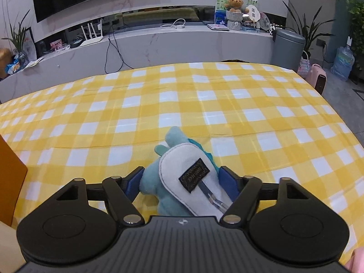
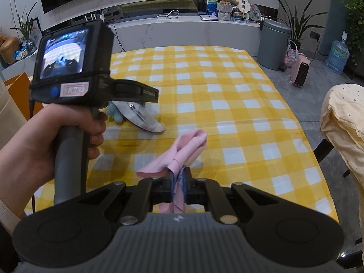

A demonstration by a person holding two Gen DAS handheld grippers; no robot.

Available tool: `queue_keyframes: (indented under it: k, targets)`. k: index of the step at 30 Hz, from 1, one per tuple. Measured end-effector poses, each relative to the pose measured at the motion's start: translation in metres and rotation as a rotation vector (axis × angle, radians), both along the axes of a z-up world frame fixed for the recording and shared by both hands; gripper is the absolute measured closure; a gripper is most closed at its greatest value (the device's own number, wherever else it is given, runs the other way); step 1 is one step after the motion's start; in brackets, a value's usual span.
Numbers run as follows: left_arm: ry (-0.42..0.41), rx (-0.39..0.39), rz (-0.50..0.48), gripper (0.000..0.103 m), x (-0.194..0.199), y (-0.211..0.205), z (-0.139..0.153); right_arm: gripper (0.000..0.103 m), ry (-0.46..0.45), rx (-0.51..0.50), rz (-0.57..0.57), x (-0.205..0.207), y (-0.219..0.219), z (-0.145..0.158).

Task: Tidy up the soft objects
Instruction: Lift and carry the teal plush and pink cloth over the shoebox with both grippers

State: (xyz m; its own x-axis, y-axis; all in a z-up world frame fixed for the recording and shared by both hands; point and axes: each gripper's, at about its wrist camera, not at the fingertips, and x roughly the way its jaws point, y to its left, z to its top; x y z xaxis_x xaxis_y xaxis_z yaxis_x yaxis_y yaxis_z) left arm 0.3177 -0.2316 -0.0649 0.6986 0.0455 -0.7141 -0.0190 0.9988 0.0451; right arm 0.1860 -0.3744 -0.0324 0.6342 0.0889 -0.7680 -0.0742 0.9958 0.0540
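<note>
Left wrist view: the left gripper (image 1: 182, 179) hangs low over a table covered by a yellow-and-white checked tablecloth (image 1: 227, 104). Its two blue-padded fingers (image 1: 228, 182) stand spread on either side of a teal plush toy (image 1: 169, 170), whose white felt belly faces up with a small black label (image 1: 194, 178) and a zipper running toward the camera. The pads sit just beside the toy's flanks; whether they press it cannot be told, though the jaws stand wide. An orange chair back (image 1: 11, 177) shows at the left edge. Behind the table, a marble TV console (image 1: 159, 43) carries a brown teddy bear (image 1: 235, 3), and a grey bin (image 1: 287, 49) stands at its right end.

Right wrist view: the right gripper (image 2: 178, 182) is closed tight on a pink cloth (image 2: 182, 152). The cloth rises out from between the jaws in a folded loop, held above the tablecloth (image 2: 227, 91), with a short tail hanging behind the fingers. To the left, the person's left hand (image 2: 75, 132) grasps the grey handle of the other gripper, its camera screen lit. Beneath that gripper the plush toy (image 2: 141, 116) lies on the table, well apart from the pink cloth. A pale yellow chair cover (image 2: 343, 122) drapes at the right edge.
</note>
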Motion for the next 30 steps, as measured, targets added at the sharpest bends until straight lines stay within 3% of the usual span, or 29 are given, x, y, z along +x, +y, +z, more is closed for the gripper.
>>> queue_keyframes:
  k: [6, 12, 20, 30]
  targets:
    - [-0.017, 0.023, -0.026, 0.033, -0.006, -0.002, 0.0, 0.098, 0.016, 0.0, -0.021, 0.0, -0.002, -0.002]
    - [-0.012, -0.019, -0.038, 0.039, -0.005, 0.007, 0.006, 0.098, 0.027, -0.009, -0.04, 0.002, -0.004, -0.004]
    - [0.018, -0.087, -0.013, 0.039, -0.011, 0.016, 0.013, 0.098, 0.022, -0.011, -0.018, 0.005, 0.003, -0.004]
    - [-0.026, -0.09, -0.071, 0.039, -0.039, 0.026, 0.06, 0.098, 0.017, 0.037, -0.075, 0.007, -0.012, -0.002]
